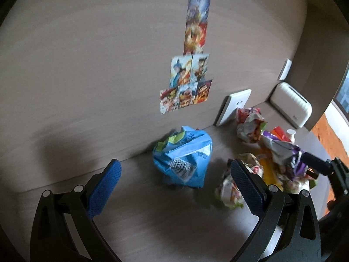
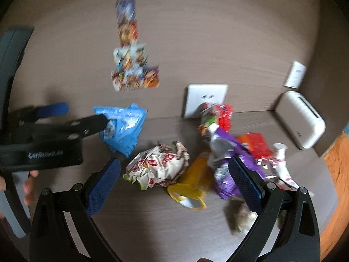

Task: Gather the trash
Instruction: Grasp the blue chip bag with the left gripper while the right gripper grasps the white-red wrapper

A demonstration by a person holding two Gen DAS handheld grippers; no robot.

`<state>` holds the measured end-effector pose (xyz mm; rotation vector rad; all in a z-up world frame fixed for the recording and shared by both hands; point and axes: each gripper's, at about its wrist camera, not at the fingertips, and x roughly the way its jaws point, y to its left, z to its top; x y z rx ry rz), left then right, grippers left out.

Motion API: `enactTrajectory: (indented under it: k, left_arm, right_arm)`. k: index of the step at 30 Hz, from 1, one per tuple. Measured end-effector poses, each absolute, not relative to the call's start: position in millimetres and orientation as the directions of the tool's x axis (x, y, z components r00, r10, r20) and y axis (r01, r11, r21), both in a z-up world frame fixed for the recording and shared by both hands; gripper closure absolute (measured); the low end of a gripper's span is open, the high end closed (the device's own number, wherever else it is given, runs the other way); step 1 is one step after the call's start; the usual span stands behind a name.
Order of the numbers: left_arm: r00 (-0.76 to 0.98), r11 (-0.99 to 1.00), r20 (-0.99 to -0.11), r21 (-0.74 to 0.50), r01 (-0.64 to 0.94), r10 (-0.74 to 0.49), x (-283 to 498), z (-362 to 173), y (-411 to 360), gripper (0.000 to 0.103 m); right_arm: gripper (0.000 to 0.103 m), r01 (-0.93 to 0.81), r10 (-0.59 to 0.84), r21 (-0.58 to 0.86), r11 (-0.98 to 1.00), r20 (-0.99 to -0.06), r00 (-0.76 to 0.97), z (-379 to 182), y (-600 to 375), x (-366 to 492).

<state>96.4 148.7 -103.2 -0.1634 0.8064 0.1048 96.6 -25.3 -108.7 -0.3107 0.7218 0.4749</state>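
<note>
Left gripper [image 1: 174, 183], fingers spread wide and empty, faces the crumpled blue wrapper [image 1: 183, 157] lying on the tabletop [image 1: 152, 218] near the wall; centre both pads on its bulk before closing. Right gripper [image 2: 174, 181], likewise spread and empty, hangs over the white-and-red wrapper [image 2: 161, 166] and yellow cup [image 2: 192, 181]; take one item per grasp

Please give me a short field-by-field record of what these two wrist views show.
surface: grey-brown tabletop against a wall
left hand-held gripper: open, empty, facing the blue bag
right hand-held gripper: open, empty, over the trash pile
blue bag: crumpled, apart from the pile
white-red wrapper: crumpled, beside the yellow cup
yellow cup: lying on its side
purple wrapper: in the pile
wall: stickers, white socket
</note>
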Motion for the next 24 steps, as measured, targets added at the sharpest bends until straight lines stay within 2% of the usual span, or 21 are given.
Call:
enactTrajectory:
  k: [7,15,16,17,18,19,24]
  left_arm:
    - [0.625,0.986,-0.781,-0.095,-0.138,0.013,132.1,-139.2,151.2,0.005]
    - [0.609,0.985,-0.793,-0.094,-0.142,0.012,147.2,-160.5,154.3,0.005]
    - [0.605,0.986,-0.796,-0.1,-0.131,0.0,149.9,-164.0,154.7,0.009]
    - [0.603,0.987,-0.798,-0.101,-0.125,-0.005,150.8,-165.9,153.9,0.015]
    - [0.596,0.988,-0.803,-0.096,-0.121,-0.005,153.0,-168.9,152.7,0.025]
    - [0.59,0.989,-0.808,-0.089,-0.116,-0.004,154.2,-172.0,152.1,0.03]
    - [0.595,0.992,-0.804,-0.061,-0.11,0.017,154.2,-171.1,147.1,0.036]
  right_arm:
    - [0.004,-0.577,0.302,-0.174,0.798,-0.712,0.633,-135.2,1.3,110.0]
    - [0.004,-0.57,0.284,-0.178,0.802,-0.726,0.626,-155.2,3.7,122.3]
    - [0.004,-0.574,0.287,-0.175,0.8,-0.728,0.623,-156.1,4.2,122.8]
    - [0.008,-0.584,0.294,-0.172,0.793,-0.733,0.614,-157.6,4.9,122.9]
    - [0.02,-0.591,0.296,-0.171,0.788,-0.737,0.607,-159.0,5.5,123.0]
    - [0.024,-0.598,0.296,-0.169,0.783,-0.744,0.598,-160.8,6.3,123.4]
    - [0.029,-0.602,0.335,-0.118,0.79,-0.739,0.585,-152.2,2.2,120.1]
